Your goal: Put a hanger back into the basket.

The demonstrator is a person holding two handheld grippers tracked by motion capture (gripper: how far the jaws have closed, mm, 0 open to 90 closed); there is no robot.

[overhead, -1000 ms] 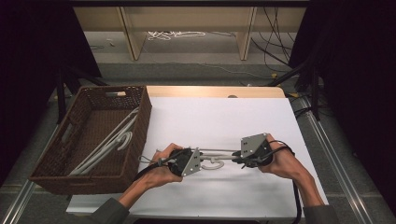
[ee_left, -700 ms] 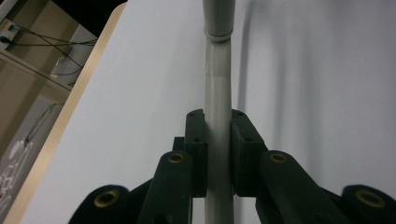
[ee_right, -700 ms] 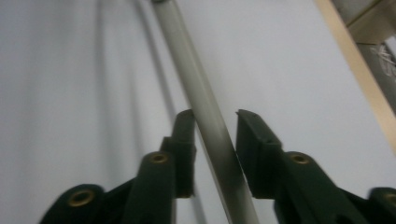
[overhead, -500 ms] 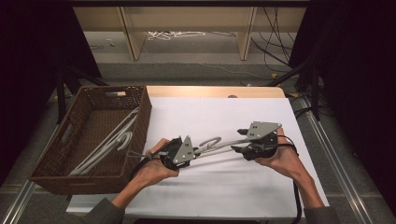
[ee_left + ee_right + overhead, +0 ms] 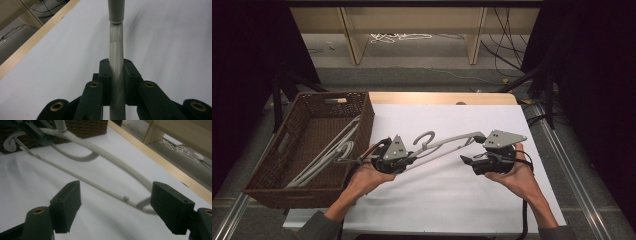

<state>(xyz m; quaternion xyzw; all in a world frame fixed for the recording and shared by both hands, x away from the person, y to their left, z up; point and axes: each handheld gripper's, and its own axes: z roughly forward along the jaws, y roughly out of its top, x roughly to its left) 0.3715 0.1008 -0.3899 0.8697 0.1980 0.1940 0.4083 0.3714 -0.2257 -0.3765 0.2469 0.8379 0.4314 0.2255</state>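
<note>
Wicker basket (image 5: 307,150) beside my left gripper (image 5: 404,161) holding pale grey hangers (image 5: 329,152), my left jaws clamped on a grey hanger's (image 5: 447,142) arm, lifted off the table, my right gripper's (image 5: 468,161) jaws just opened apart at its other end

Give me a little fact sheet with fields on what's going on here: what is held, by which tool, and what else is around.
held thing: grey clothes hanger
left gripper: shut on the hanger's arm, lifting that end off the table
right gripper: jaws have just been opening, apart beside the hanger's other end, pads not pressing it
surface: white table
nearby: brown wicker basket at the left, more hangers lying inside
</note>
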